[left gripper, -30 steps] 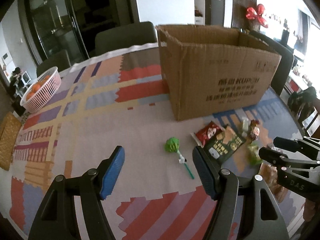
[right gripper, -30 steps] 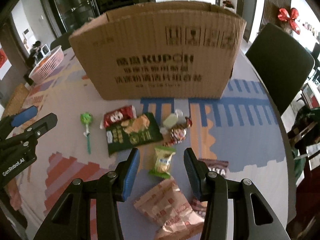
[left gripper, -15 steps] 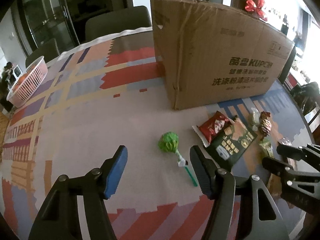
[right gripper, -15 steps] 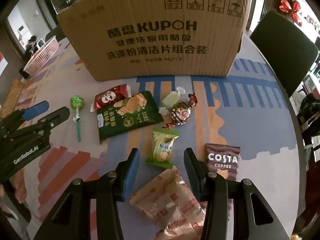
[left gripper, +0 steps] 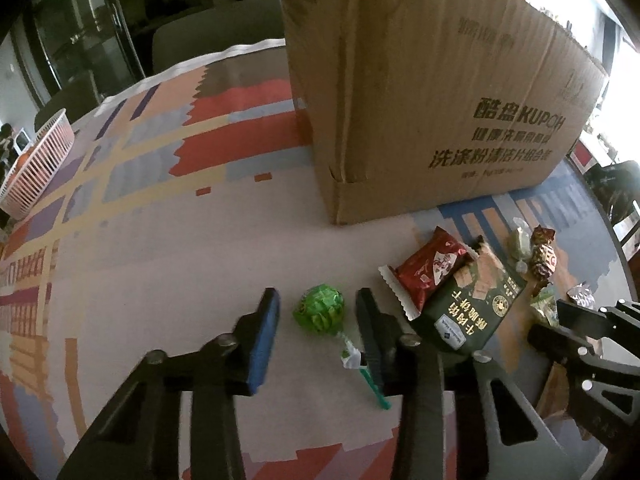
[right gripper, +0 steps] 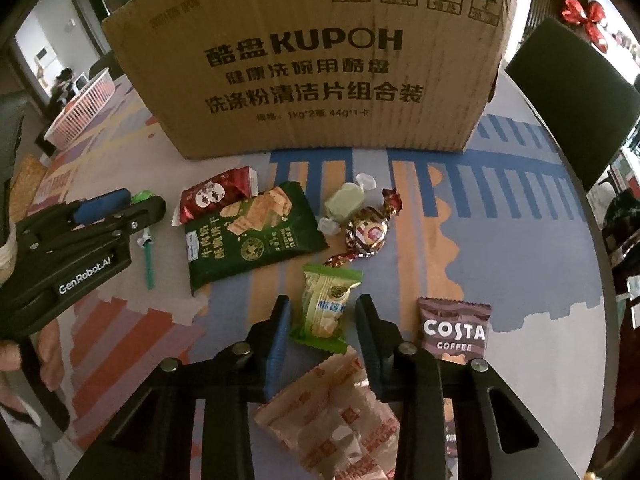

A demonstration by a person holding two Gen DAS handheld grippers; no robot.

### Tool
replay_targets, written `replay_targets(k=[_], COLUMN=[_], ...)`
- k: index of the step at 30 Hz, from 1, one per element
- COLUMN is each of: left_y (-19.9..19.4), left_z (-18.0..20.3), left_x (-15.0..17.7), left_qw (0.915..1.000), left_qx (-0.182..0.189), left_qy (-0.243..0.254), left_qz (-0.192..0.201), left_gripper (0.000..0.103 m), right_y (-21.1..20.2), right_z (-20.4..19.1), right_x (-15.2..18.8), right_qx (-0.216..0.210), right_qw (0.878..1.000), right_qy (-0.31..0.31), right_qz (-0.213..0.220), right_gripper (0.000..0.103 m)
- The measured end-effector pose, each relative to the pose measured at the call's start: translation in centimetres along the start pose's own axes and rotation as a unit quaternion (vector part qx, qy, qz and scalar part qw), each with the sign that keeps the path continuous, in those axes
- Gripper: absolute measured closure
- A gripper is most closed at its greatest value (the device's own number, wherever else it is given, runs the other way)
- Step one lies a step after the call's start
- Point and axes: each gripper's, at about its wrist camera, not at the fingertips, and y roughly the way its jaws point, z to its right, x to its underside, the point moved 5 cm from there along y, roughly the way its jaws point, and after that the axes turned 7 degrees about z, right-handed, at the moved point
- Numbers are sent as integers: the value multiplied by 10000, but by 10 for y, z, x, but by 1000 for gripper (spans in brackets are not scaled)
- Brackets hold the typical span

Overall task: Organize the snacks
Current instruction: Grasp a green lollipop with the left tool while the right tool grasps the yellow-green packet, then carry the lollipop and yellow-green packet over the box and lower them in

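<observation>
The bench (left gripper: 168, 240) fills both views under a patterned cloth, and the box (right gripper: 320, 60) stands on it across the top of the right wrist frame, printed side facing the camera. A white basket (right gripper: 86, 110) sits at the far left edge of that frame. In front of the box the snacks lie loose: a dark green pack (right gripper: 250, 236) at centre left, a red pack (right gripper: 214, 196) touching its upper left corner, a tan pack (right gripper: 332, 412) at the bottom centre, a Costa sachet (right gripper: 454, 328) at lower right, a light green pack (right gripper: 326, 308), a foil candy (right gripper: 366, 234), and a pale candy (right gripper: 344, 204) just above it. The right hand-held gripper (right gripper: 320, 330) stands wide, the light green pack lying between its fingertips, apart from both. In the left wrist view the left hand-held gripper (left gripper: 316, 326) is likewise wide, with the head of the lollipop (left gripper: 320, 314) between its fingers and the stick running back toward the right finger.
</observation>
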Motion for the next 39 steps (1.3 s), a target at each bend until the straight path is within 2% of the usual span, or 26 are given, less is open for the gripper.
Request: replay_targets(k=[1,2,11,25,39], left_y=[1,1,-15,-79,-138], left_z=[0,0,6,30,50], left_x=[0,1,3,-8,-50], left_qw=[10000,10000,9999,9977,9891], left_qx=[4,23,149,208,300], left_qy=[0,-5,-42,88,119], left_qz=[-16,-35,57,641,1436], left_gripper=[76,77,77,77,77], right_y=[1,1,-5,-52,-115], right_z=[0,0,3,8,15], right_x=[-1,-1,-2,-18,-59], right_qx=[0,0,-146,-513,-731], right_qw=[10000,10000,9998,9963,9851], right_qy=[4,9,-62,-99,-172], right_qz=[2,6,116,679,1547], right_gripper=[74,76,81,81,81])
